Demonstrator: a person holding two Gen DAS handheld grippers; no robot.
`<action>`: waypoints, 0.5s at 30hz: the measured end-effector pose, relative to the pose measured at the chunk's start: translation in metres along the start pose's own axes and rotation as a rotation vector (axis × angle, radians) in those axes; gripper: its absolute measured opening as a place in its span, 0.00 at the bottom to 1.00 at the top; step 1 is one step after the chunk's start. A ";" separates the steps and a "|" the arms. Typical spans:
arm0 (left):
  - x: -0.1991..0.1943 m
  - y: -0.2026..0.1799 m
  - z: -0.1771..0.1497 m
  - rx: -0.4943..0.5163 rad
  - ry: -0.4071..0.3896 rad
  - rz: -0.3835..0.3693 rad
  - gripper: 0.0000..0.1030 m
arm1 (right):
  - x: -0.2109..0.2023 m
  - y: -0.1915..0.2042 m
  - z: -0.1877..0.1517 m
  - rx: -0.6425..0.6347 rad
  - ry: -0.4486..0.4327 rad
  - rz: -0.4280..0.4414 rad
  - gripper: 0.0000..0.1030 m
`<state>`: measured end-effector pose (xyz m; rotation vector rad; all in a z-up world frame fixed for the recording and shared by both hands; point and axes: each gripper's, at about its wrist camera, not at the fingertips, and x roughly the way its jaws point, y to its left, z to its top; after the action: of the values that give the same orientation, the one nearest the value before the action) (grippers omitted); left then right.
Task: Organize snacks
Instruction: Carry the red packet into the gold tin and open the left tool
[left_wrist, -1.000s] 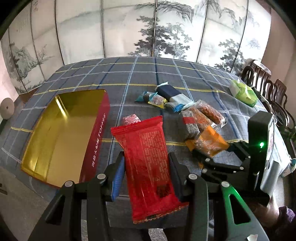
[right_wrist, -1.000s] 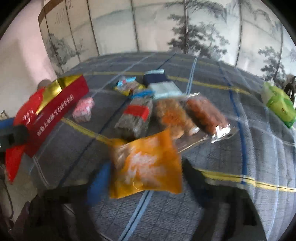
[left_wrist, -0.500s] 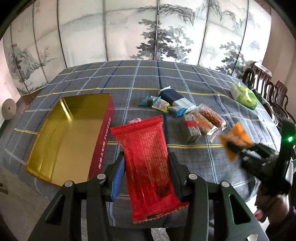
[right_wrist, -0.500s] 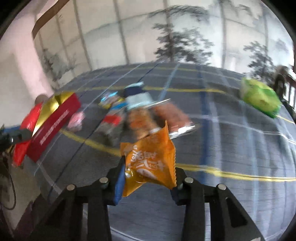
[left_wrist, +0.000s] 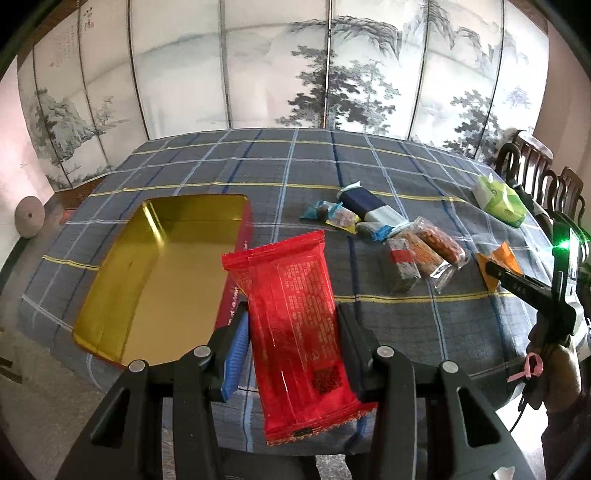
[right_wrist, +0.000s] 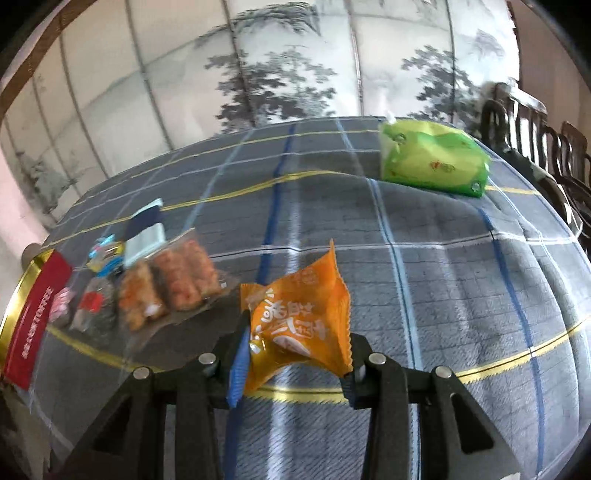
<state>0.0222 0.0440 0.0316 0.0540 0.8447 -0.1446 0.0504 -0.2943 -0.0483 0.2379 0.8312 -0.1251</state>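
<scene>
My left gripper (left_wrist: 291, 332) pinches a long red wrapper (left_wrist: 295, 328) across its width, the packet's long axis running straight out along the fingers. The open gold tin (left_wrist: 162, 273) lies on the checked tablecloth (left_wrist: 406, 317) just to the left of that packet, its long side roughly parallel to it, so I judge the left hand is far the nearer one and needs only a short sideways carry and a drop.

My right gripper (right_wrist: 295, 347) is clamped on a small orange packet (right_wrist: 299, 317), held above the cloth well to the right of the tin, with the loose snacks (right_wrist: 162, 280) lying between.

The red wrapper is glossy crinkled film with serrated ends; the orange one is a puffy pillow pack. The tin is smooth, mirror-bright inside, with red outer walls and rounded corners.
</scene>
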 end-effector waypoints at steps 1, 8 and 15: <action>0.000 0.001 0.000 -0.001 -0.002 0.003 0.40 | 0.003 -0.003 0.000 0.007 0.003 -0.009 0.39; 0.002 0.015 0.004 -0.015 -0.011 0.031 0.40 | 0.008 -0.003 0.003 -0.008 -0.005 -0.038 0.39; 0.005 0.034 0.009 -0.022 -0.027 0.073 0.40 | 0.007 0.000 0.001 -0.023 -0.013 -0.047 0.39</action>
<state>0.0370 0.0760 0.0331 0.0625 0.8159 -0.0675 0.0560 -0.2950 -0.0531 0.1962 0.8251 -0.1609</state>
